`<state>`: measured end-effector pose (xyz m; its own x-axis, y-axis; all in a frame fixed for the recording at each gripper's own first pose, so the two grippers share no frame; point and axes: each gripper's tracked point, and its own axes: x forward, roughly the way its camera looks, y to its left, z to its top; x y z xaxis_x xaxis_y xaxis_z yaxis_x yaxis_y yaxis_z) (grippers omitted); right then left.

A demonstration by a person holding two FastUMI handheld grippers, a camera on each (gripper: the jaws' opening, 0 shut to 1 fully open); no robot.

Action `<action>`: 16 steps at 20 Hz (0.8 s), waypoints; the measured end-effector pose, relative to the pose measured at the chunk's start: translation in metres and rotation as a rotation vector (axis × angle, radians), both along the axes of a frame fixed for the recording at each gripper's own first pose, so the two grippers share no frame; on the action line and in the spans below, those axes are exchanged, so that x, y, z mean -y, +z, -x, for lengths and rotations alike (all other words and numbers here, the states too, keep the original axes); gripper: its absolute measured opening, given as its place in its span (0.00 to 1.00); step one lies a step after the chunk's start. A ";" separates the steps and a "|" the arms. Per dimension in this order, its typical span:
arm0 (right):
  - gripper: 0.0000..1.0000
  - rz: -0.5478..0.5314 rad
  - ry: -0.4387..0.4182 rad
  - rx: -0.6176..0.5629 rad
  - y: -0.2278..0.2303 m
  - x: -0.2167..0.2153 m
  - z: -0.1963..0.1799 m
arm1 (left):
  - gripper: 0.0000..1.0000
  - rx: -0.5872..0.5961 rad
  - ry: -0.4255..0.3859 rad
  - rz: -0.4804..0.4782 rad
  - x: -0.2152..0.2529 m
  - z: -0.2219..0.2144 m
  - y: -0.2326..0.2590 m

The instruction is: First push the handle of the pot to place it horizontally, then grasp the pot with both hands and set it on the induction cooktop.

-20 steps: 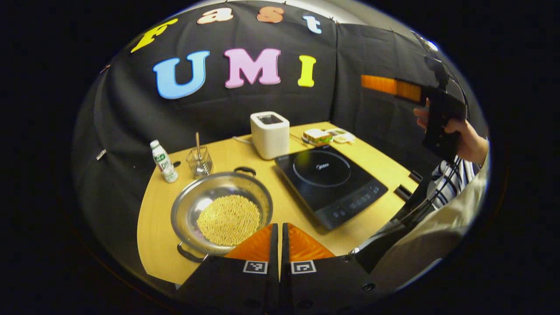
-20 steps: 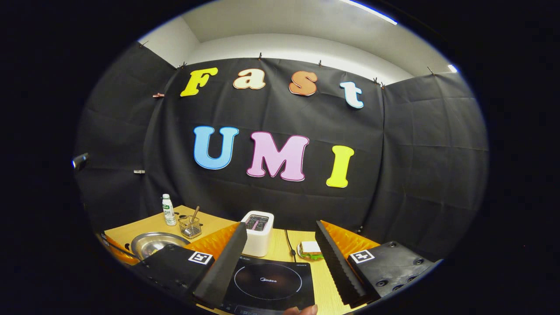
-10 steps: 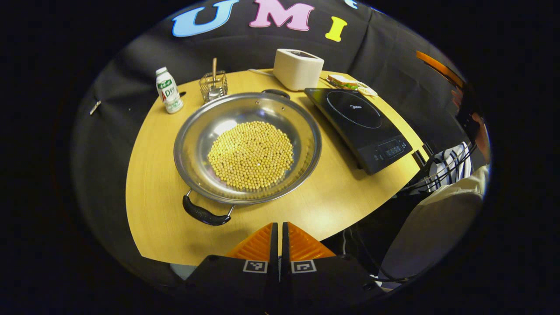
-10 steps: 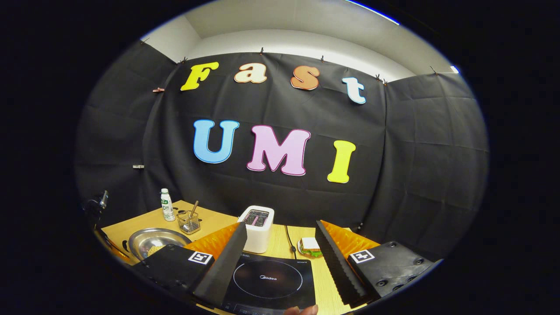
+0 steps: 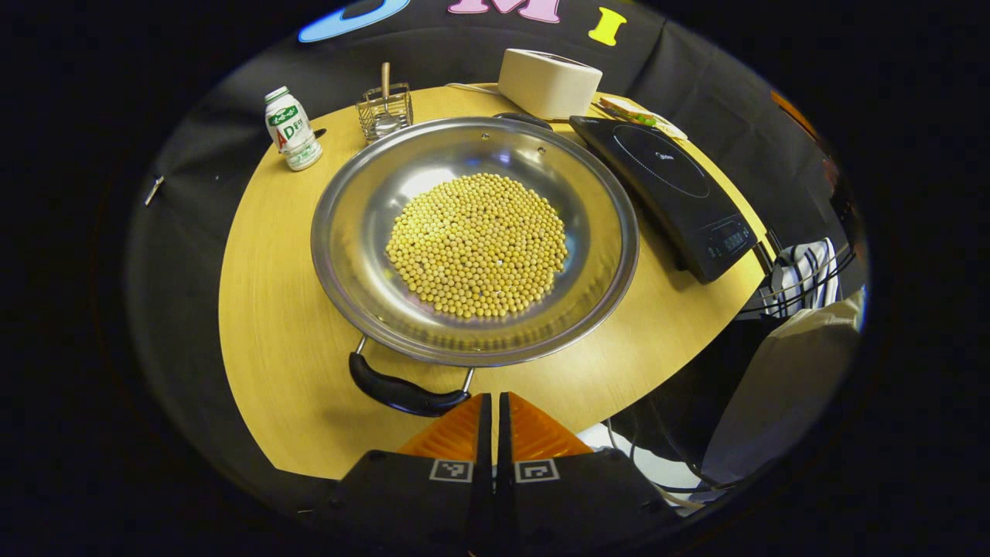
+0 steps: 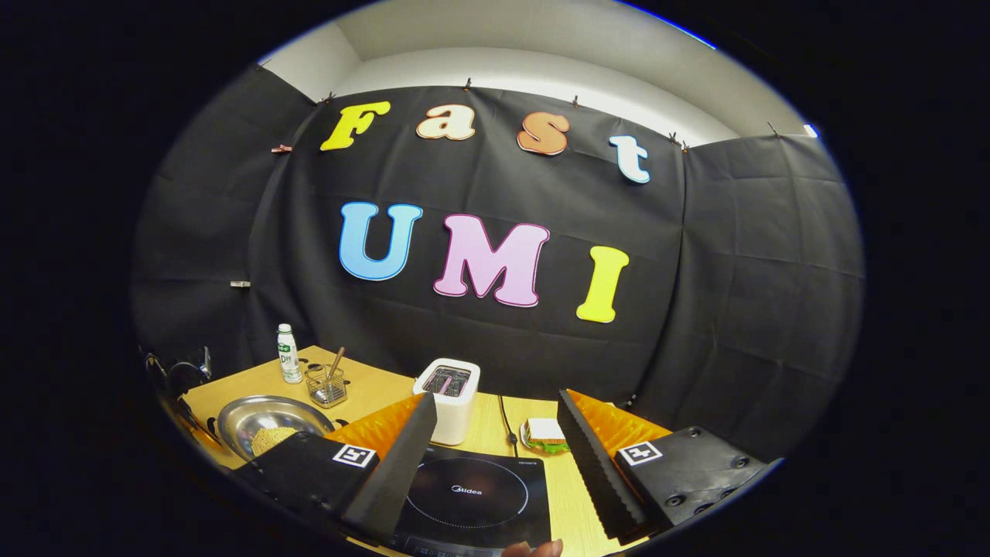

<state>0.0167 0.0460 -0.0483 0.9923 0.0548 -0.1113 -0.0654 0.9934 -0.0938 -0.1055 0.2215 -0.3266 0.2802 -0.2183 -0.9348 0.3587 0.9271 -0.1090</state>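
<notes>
A wide steel pot (image 5: 363, 255) full of yellow soybeans (image 5: 478, 244) sits on the round wooden table (image 5: 271, 340). One black handle (image 5: 402, 393) points toward me, the other (image 5: 522, 118) lies at the far rim. My left gripper (image 5: 493, 406) is shut with nothing in it, its tips just right of the near handle and close above it. The black induction cooktop (image 5: 665, 182) lies right of the pot. In the right gripper view, my right gripper (image 6: 495, 441) stands open high over the cooktop (image 6: 468, 495), with the pot (image 6: 263, 414) at lower left.
A white toaster (image 5: 549, 81), a wire holder with a spoon (image 5: 384, 112) and a small white bottle (image 5: 290, 138) stand along the table's far side. A sandwich plate (image 6: 545, 435) lies behind the cooktop. Cables and a striped sleeve (image 5: 800, 278) hang at the table's right edge.
My left gripper has come down and forward toward the pot's near handle, so the pot looms larger. The right gripper has hardly moved, drifting slightly.
</notes>
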 end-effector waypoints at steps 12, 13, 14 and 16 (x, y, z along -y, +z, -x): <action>0.98 0.007 0.002 -0.021 -0.009 -0.003 -0.008 | 0.05 0.019 -0.020 -0.098 -0.062 -0.030 -0.003; 0.98 0.008 0.004 -0.025 -0.010 -0.004 -0.008 | 0.05 0.024 -0.023 -0.104 -0.067 -0.036 -0.004; 0.98 0.011 0.006 -0.027 -0.010 -0.006 -0.008 | 0.05 0.029 -0.025 -0.110 -0.072 -0.040 -0.005; 0.98 0.020 0.008 -0.028 -0.011 -0.007 -0.007 | 0.05 0.038 -0.030 -0.129 -0.085 -0.050 -0.006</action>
<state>0.0240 0.0531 -0.0592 0.9883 0.0607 -0.1399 -0.0767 0.9908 -0.1115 -0.0556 0.3061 -0.3330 0.3108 -0.1060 -0.9445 0.3879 0.9214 0.0242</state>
